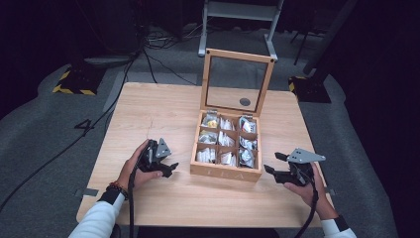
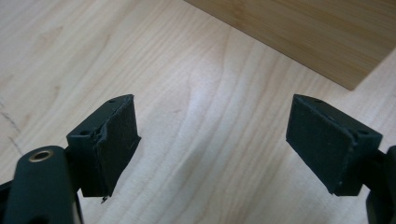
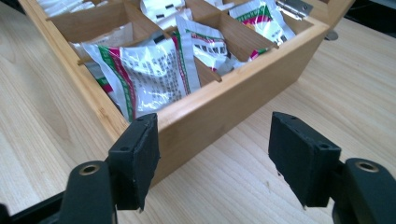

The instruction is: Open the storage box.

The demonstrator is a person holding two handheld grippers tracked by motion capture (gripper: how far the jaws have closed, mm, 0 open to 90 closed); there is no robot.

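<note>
While both jaws gape empty, left gripper and right gripper flank tea box, bare table around.

Print on the sachets in the box too small to read from above — box cut off by the left gripper view's top edge.

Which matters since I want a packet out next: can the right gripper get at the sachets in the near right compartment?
Probably yes. The lid stands open, the right gripper waits with jaws apart beside the box, and the near-corner sachet sticks up above the rim, unobstructed.
</note>
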